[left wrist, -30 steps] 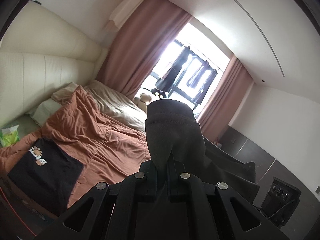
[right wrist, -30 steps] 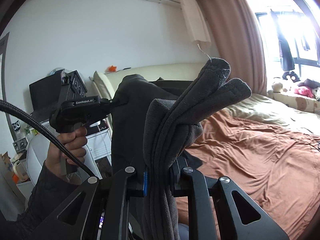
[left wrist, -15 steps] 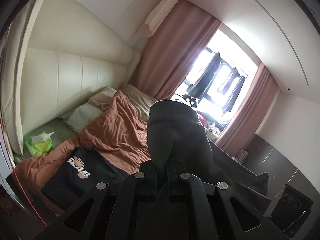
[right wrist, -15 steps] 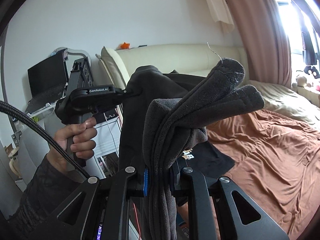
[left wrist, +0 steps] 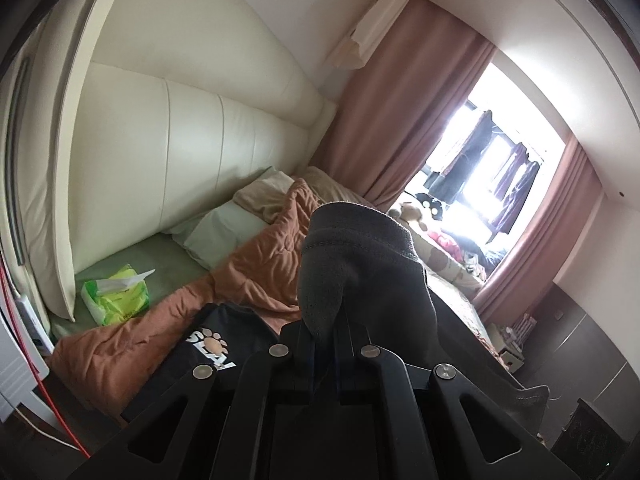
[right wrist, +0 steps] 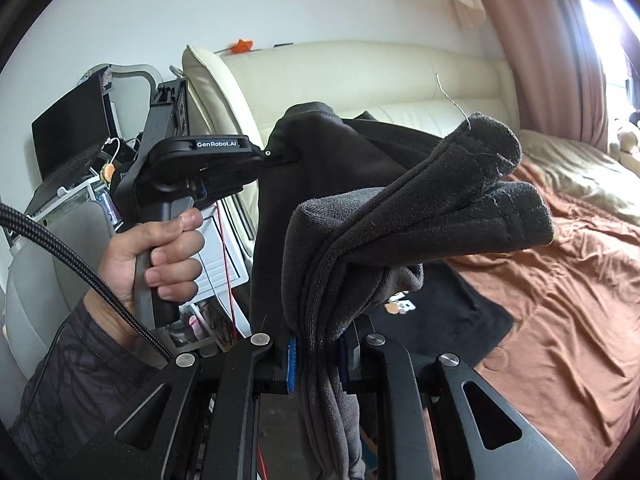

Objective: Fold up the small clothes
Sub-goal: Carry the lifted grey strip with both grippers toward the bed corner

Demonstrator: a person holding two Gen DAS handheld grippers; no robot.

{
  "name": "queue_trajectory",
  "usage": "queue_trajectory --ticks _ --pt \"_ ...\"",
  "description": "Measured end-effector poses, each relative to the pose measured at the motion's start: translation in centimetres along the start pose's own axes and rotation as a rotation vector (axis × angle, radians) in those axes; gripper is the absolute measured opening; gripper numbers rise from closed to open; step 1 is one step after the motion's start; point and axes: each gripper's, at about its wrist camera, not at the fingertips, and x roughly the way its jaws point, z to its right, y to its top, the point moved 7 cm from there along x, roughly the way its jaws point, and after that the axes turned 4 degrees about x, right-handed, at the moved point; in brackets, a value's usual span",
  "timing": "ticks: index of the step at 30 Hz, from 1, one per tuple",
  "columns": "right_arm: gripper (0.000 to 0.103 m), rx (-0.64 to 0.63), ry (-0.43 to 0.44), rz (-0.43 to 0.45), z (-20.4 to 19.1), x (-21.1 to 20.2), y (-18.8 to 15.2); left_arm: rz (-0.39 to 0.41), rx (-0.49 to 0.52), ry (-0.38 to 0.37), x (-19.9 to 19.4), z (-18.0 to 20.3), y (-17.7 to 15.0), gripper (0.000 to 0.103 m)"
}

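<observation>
- Since a second ago, both grippers swing toward the head of the bed: the left wrist view now takes in far more of the cream headboard, and the black T-shirt sits closer under the left gripper.
- Left gripper is clamped on one edge of the dark grey fleece garment, with a fold of cloth bulging up above its closed fingers.
- Right gripper is clenched on a thick bunch of several layers of the same garment; two rounded hemmed ends stick out to the right above its fingers.
- Between the two grippers the garment hangs in the air, well above the bed, draping down from the left gripper's tip in the right wrist view.
- A bare hand in a dark sleeve grips the left gripper's handle.
- On the rust-brown blanket lies the black T-shirt, flat, its paw-print logo partly showing.
- A green tissue pack rests on the pale green sheet near the headboard.
- Pink curtains frame a bright window where dark clothes hang.
</observation>
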Motion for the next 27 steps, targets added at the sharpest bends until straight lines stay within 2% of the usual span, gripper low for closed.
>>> queue_trajectory --ticks 6,12,19,27 --pt "0.012 0.034 0.032 -0.023 2.5 1.2 -0.5 -0.021 -0.004 0.06 1.9 -1.6 0.8 0.006" --pt "0.012 0.108 0.018 -0.07 8.8 4.7 -1.7 -0.072 -0.027 0.126 7.3 -4.4 -0.2 0.006" --pt "0.012 0.164 -0.004 -0.106 15.9 6.5 -2.4 -0.12 -0.051 0.145 13.5 -6.7 -1.8 0.006" --pt "0.012 0.168 0.009 -0.125 18.8 8.8 -2.5 -0.175 -0.028 0.192 19.0 -8.7 -2.1 0.006"
